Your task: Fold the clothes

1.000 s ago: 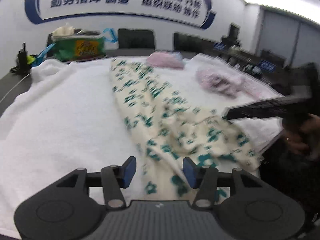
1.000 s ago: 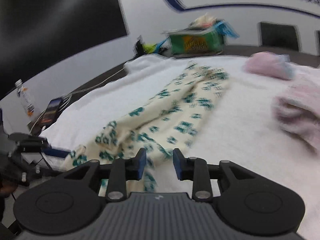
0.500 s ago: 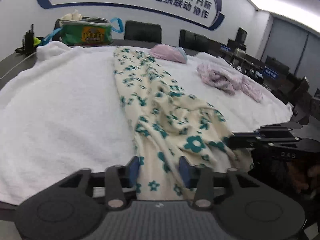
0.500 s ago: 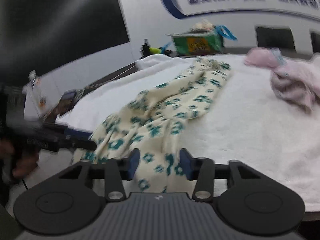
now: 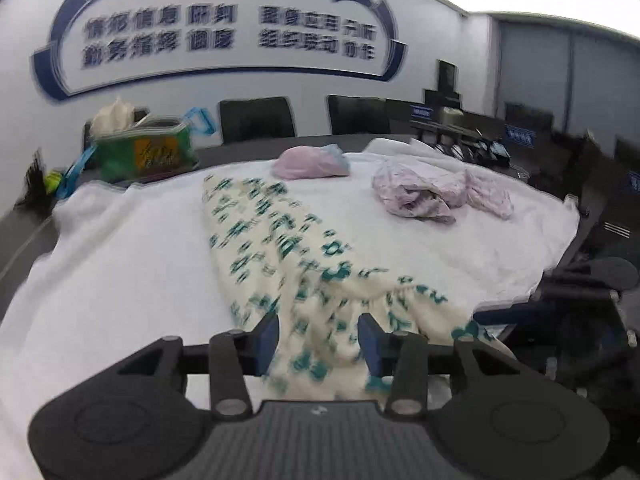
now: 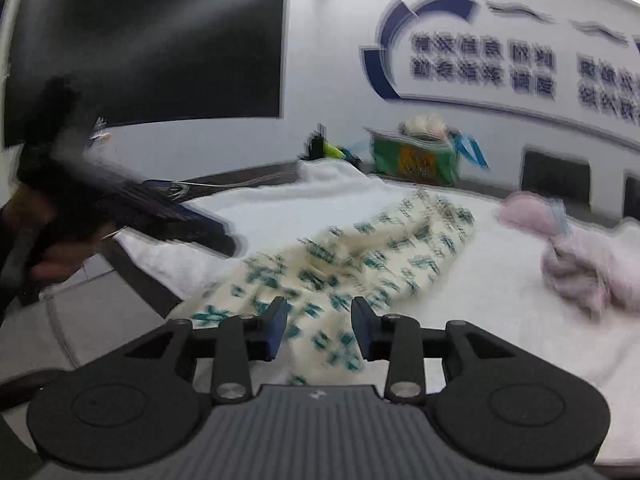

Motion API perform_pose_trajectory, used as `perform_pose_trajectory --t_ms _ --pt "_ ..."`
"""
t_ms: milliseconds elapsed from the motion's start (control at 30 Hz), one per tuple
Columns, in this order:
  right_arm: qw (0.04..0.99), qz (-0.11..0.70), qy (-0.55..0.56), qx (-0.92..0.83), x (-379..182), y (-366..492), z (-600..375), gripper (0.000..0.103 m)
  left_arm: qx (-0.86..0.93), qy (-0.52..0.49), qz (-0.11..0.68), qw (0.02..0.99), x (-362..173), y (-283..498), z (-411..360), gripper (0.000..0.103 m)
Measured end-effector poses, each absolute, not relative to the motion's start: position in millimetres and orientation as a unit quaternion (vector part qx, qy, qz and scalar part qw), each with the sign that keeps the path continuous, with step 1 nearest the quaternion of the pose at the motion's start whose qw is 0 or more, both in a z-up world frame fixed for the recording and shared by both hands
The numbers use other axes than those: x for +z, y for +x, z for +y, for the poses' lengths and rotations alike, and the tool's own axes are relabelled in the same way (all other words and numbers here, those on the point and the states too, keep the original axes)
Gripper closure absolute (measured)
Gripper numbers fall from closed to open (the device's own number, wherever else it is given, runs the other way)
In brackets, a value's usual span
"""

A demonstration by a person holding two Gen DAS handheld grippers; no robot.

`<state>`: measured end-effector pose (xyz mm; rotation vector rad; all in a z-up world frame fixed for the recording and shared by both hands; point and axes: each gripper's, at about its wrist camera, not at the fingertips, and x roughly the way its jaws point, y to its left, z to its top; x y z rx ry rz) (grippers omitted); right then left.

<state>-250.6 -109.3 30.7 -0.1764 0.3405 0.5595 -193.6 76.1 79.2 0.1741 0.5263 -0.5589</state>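
Hovering with jaws spread, the left gripper (image 5: 318, 334) and right gripper (image 6: 320, 330) frame the cream, green-flowered garment (image 5: 280, 248); blue wall lettering (image 5: 232, 36) at 12 o'clock is blurred, unreadable.

Cream green-flowered garment (image 5: 280, 248), stretched lengthwise, rumpled

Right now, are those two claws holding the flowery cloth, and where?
No. The left gripper and right gripper are both open, with the floral garment lying loose on the table.

I see two rows of blue Chinese characters on the wall sign (image 5: 228, 36), too blurred to read; the green bag (image 5: 146, 152) has an unreadable yellow label.
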Motion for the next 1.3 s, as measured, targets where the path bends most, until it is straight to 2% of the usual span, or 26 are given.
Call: perform_pose_trajectory --t_ms 33,67,100,167,200,333,467,533,567,600,633,667,700,767,833,867,900,967,1000,1167,1233,1267,1300 --pt "0.939 0.171 -0.108 0.277 25.0 -249.0 -101.0 0.067 -0.273 0.097 0.257 0.922 75.7 -185.8 65.4 0.064" --pt "0.938 0.177 -0.132 0.267 17.5 -245.4 -93.6 0.067 -0.271 0.108 0.263 0.92 70.4 -178.0 56.3 0.074" --pt "0.938 0.185 -0.14 0.257 12.3 -240.7 -90.9 0.073 -0.267 0.119 0.271 0.917 64.1 -171.0 48.1 0.082" --pt "0.939 0.2 -0.146 0.24 3.8 -231.0 -88.0 0.099 -0.265 0.127 0.278 0.915 56.3 -163.6 38.1 0.096" --pt "0.939 0.208 -0.149 0.232 -0.5 -226.1 -86.6 0.099 -0.274 0.122 0.281 0.912 54.6 -162.2 37.6 0.096" --pt "0.94 0.207 -0.046 0.268 25.9 -224.8 -98.7 0.099 -0.311 0.067 0.308 0.897 47.5 -152.5 51.2 0.096" --pt "0.93 0.242 -0.021 0.275 -0.7 -215.3 -84.8 0.098 -0.326 0.034 0.314 0.891 39.3 -146.8 66.1 0.096" --pt "0.929 0.244 -0.012 0.276 -9.7 -215.0 -80.7 0.093 -0.334 0.029 0.303 0.892 40.0 -154.1 72.8 0.089" --pt "0.928 0.24 -0.005 0.284 -7.2 -217.1 -82.4 0.086 -0.337 0.027 0.295 0.894 42.2 -160.1 77.2 0.084" --pt "0.926 0.236 0.002 0.293 -4.0 -218.9 -84.7 0.077 -0.343 0.025 0.287 0.894 46.8 -168.9 83.9 0.077" --pt "0.924 0.225 0.007 0.308 1.4 -224.7 -91.7 0.074 -0.349 0.024 0.278 0.895 51.5 -177.8 91.0 0.072" --pt "0.924 0.209 0.007 0.319 7.5 -232.2 -99.8 0.068 -0.352 0.028 0.269 0.896 56.3 -186.4 98.6 0.06" --pt "0.929 0.195 0.003 0.313 13.6 -239.4 -109.0 0.06 -0.349 0.036 0.264 0.898 60.5 -193.5 102.8 0.056" --pt "0.943 0.193 -0.008 0.272 17.9 -243.4 -122.8 0.055 -0.356 0.051 0.256 0.897 63.4 -202.7 99.6 0.057" --pt "0.945 0.218 -0.009 0.244 9.8 -236.1 -130.0 0.056 -0.364 0.069 0.265 0.89 56.8 -204.6 86.3 0.058" --pt "0.944 0.228 -0.016 0.236 4.0 -230.4 -127.7 0.064 -0.366 0.08 0.274 0.886 51.2 -204.0 77.9 0.066" --pt "0.944 0.237 -0.025 0.228 -1.9 -224.7 -124.4 0.085 -0.366 0.091 0.281 0.882 45.5 -203.5 70.1 0.075" --pt "0.947 0.238 -0.042 0.213 -8.4 -219.7 -118.9 0.096 -0.348 0.111 0.289 0.885 33.3 -203.8 59.3 0.08" --pt "0.95 0.225 -0.037 0.214 -4.5 -223.6 -119.4 0.098 -0.345 0.107 0.288 0.887 30.3 -204.9 60.0 0.08" --pt "0.944 0.223 -0.01 0.243 -2.5 -227.0 -105.8 0.098 -0.355 0.146 0.27 0.883 31.2 -224.9 92.0 0.08" --pt "0.941 0.235 -0.018 0.244 -9.3 -229.5 -100.8 0.094 -0.358 0.162 0.263 0.881 31.5 -232.9 104.7 0.072" --pt "0.938 0.238 -0.019 0.252 -8.5 -233.2 -103.6 0.09 -0.36 0.17 0.26 0.88 31.7 -236.9 111.1 0.061" --pt "0.935 0.233 -0.022 0.265 -6.7 -237.1 -108.7 0.079 -0.362 0.177 0.256 0.879 31.8 -240.9 117.5 0.048"
